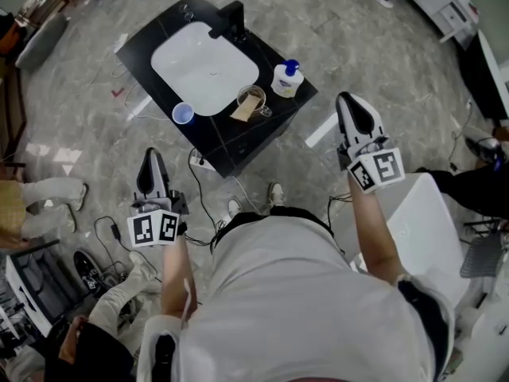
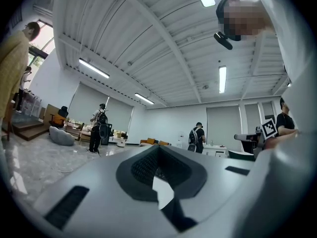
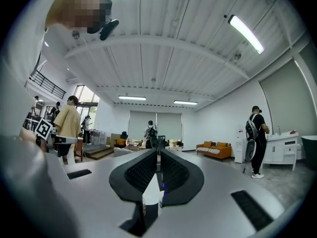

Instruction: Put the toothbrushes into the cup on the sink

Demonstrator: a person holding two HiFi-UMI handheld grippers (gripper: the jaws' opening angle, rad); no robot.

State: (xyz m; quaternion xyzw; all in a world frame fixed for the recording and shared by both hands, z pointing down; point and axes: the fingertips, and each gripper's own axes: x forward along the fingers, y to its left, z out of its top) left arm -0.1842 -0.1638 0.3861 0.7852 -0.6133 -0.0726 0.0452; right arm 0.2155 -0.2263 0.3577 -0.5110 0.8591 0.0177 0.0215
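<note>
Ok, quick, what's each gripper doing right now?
Left gripper: closed, nothing between the jaws.
Right gripper: closed, empty.

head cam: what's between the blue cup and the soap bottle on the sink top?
A clear glass mug with something tan in it; it shows in the head view only.

A grey marble-patterned floor (image 1: 71, 118) spreads through a large open hall. The white ribbed ceiling (image 2: 148, 38) carries long strip lights (image 2: 222, 79). White walls (image 3: 218, 120) surround drawn blinds (image 3: 156, 122), with an orange sofa (image 3: 214, 150) nearby.
</note>
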